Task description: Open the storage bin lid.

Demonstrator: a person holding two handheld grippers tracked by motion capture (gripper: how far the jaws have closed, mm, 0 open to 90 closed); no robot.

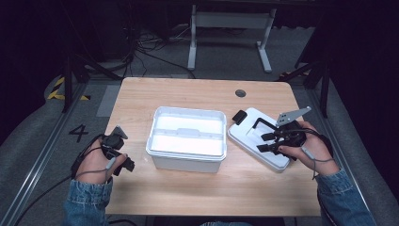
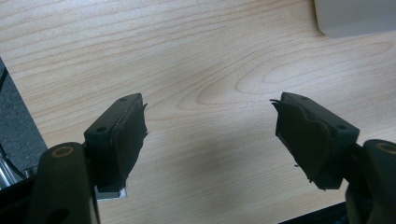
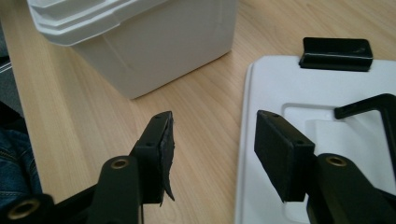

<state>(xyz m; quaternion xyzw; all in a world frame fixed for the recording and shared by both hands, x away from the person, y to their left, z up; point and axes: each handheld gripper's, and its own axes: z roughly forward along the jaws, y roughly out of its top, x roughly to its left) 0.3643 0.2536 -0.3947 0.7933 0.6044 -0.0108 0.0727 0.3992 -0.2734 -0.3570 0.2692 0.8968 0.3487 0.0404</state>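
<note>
White lid (image 1: 256,139) under open right tongs (image 3: 212,140); left tongs (image 2: 210,126) open; floor "4" (image 1: 78,133).

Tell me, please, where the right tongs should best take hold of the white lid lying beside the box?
Probably its near long edge: the lid lies flat on the table, and the right tongs already stand open astride that edge. Coming in low from the box side suits the thin rim. The black handle is the alternative.

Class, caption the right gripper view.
Open right gripper straddles the white plastic lid's edge beside the white plastic bin.
</note>
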